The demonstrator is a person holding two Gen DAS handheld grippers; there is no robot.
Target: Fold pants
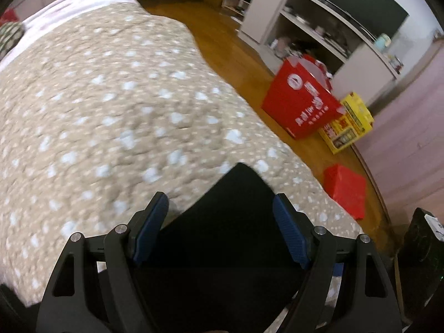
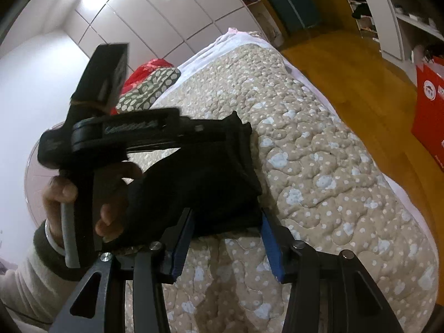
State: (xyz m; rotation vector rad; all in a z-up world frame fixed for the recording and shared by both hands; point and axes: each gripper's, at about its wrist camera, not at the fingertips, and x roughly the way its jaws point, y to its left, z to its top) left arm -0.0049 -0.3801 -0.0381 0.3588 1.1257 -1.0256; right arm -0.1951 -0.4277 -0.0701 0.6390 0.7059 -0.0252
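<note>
**Ana:** Two grippers show here. Where are the black pants [image 2: 211, 177]?

**Ben:** Folded into a compact bundle on the bed [image 2: 319, 144], lying on its beige quilt with pale spots. From the right wrist view the bundle sits just beyond the right gripper [image 2: 226, 238], toward the left side of the quilt.

**Ana:** Does the right gripper hold them?

**Ben:** No. Its blue-padded fingers [image 2: 183, 241] stand spread apart, with the near edge of the bundle in the gap; whether the pads touch the cloth cannot be told.

**Ana:** And the left gripper [image 1: 220, 227]?

**Ben:** Its fingers are spread wide too, the dark cloth [image 1: 222, 236] filling the space between them without being pinched. In the right wrist view the person's left hand [image 2: 83, 194] grips that tool's handle, and the tool reaches over the far part of the bundle.

**Ana:** Anything around the bed?

**Ben:** On the wooden floor [image 1: 233, 55] at the right stand a red box [image 1: 302, 102], a yellow carton [image 1: 347, 125] just beside it, and a white shelf unit [image 1: 305, 19] beyond.
</note>
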